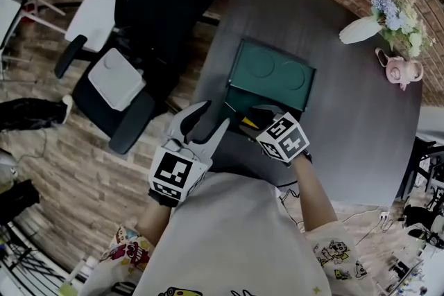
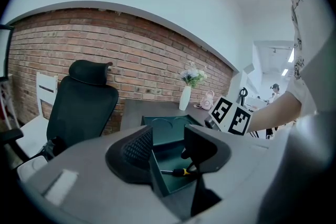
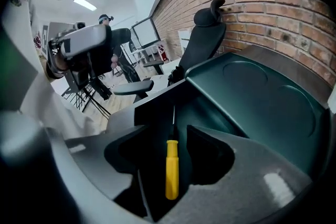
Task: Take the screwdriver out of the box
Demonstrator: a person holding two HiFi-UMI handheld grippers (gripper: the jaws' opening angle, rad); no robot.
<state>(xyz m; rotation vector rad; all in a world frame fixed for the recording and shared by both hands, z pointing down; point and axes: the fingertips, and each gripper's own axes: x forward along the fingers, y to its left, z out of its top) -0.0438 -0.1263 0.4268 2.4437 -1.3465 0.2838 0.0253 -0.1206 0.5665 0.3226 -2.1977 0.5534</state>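
Left tool [image 1: 211,118] first: its jaws are wide open and gripping nothing. It hangs just off the near left corner of the dark green plastic box [image 1: 272,73], which sits with its lid [image 1: 270,69] tipped back on the dark grey bench [image 1: 354,121]. From the left gripper view I can't tell if it touches the box wall. I'd rest it there anyway, because a light box like that will probably skate once the other side starts pulling.

The thing to grab is the slim screwdriver with the yellow handle [image 3: 171,168]. It lies flat on the box floor, close to the near wall, with its thin metal shaft pointing toward the lid.

The right tool [image 3: 170,157] is tilted down into the box. Its jaws are open with one on either side of that yellow handle, and there's a gap showing on both sides, so it has no grip yet.

My take on doing this cleanly:
- Sink a touch lower so the pads meet the fat middle of the handle, not the shaft.
- Keep the handle centred, since a round handle will likely roll if one pad lands first.
- Squeeze, then lift straight up past the near wall before swinging away.
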